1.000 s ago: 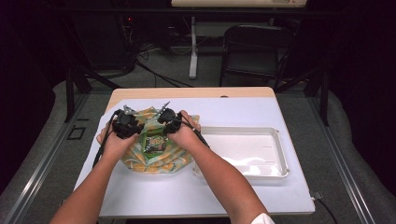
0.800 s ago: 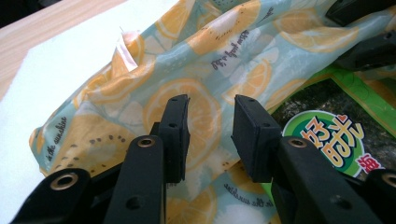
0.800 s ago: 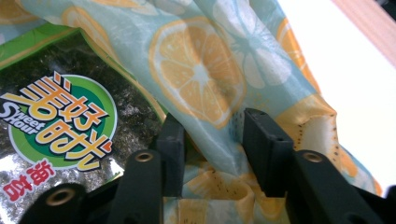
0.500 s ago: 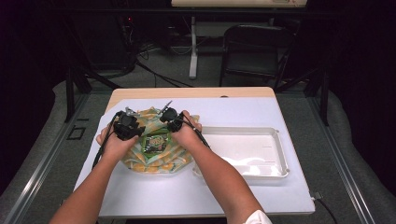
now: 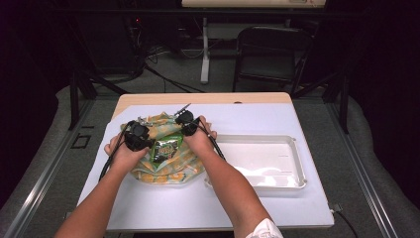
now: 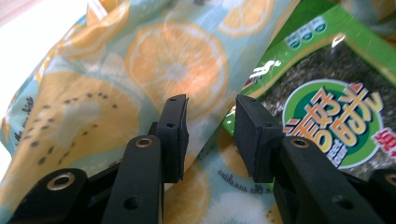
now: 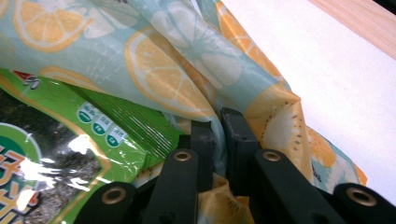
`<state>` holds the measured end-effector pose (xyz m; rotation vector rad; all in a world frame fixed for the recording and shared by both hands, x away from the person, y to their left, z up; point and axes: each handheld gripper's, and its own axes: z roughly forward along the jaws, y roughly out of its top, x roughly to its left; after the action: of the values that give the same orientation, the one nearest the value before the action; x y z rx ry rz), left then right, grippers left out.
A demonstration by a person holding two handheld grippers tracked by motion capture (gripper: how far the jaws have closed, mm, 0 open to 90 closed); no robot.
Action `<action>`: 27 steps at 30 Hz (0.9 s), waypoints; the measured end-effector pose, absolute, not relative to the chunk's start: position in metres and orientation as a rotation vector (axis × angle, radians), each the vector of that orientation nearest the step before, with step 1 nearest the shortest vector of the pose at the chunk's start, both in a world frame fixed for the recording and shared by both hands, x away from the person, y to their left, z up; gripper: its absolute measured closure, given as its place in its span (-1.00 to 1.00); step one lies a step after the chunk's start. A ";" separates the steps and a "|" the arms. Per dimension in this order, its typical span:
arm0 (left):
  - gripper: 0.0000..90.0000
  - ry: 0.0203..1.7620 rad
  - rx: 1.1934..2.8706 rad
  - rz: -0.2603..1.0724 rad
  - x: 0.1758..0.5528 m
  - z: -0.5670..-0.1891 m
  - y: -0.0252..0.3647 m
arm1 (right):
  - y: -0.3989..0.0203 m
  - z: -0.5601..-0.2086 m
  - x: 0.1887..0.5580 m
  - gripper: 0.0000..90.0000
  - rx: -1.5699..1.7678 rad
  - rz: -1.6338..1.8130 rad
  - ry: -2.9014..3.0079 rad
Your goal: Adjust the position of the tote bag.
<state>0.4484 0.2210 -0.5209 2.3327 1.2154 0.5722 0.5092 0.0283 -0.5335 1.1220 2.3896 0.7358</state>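
I have both hands over the fruit-print bag [image 5: 166, 161], which lies crumpled on the white table cover [image 5: 277, 198] at the left of the table, just left of the empty white tray [image 5: 262, 161]. A green snack packet [image 5: 166, 148] sits on top of the bag, between my two grippers.

My right gripper [image 5: 187, 125] sits at the far right edge of the bag. In the right gripper view [image 7: 219, 128] its jaws have just been closing, and now they stand nearly together with a fold of the bag's printed film pinched between the pads. The green packet lies just left of those jaws in that view, partly tucked under the bag's film, and the white cover and the bare wooden table edge [image 7: 359, 23] show beyond on the right.

My left gripper [image 5: 137, 136] is at the bag's left side. In the left gripper view [image 6: 210, 135] its jaws stand spread apart, with a clear gap between the pads. Orange-slice film lies behind and below that gap, but the pads are not pressing on it. The green packet lies to the right of the jaws in that view, its round label facing up.

The tray stays well apart from both grippers, near my right forearm [image 5: 233, 188].
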 end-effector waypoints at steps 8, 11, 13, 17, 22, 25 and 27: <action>0.69 1.255 2.388 0.556 0.452 -0.529 0.225 | 0.026 -0.532 0.510 0.85 1.113 0.698 2.409; 0.89 1.255 2.403 0.562 0.454 -0.531 0.223 | 0.026 -0.531 0.508 0.85 1.115 0.699 2.405; 1.00 1.256 2.411 0.555 0.454 -0.534 0.222 | 0.026 -0.530 0.507 0.85 1.109 0.701 2.405; 1.00 1.278 2.412 0.582 0.457 -0.537 0.222 | 0.026 -0.529 0.506 0.84 1.113 0.714 2.398; 1.00 1.328 2.375 0.602 0.461 -0.540 0.224 | 0.025 -0.529 0.505 0.77 1.084 0.686 2.403; 1.00 1.342 2.371 0.612 0.464 -0.543 0.224 | 0.025 -0.530 0.505 0.74 1.082 0.683 2.402; 1.00 1.358 2.353 0.611 0.465 -0.544 0.225 | 0.025 -0.532 0.506 0.75 1.084 0.686 2.399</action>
<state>0.4653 0.2248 -0.5439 2.3534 1.3583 0.6113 0.5057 0.0247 -0.5319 1.0843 2.3989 0.6860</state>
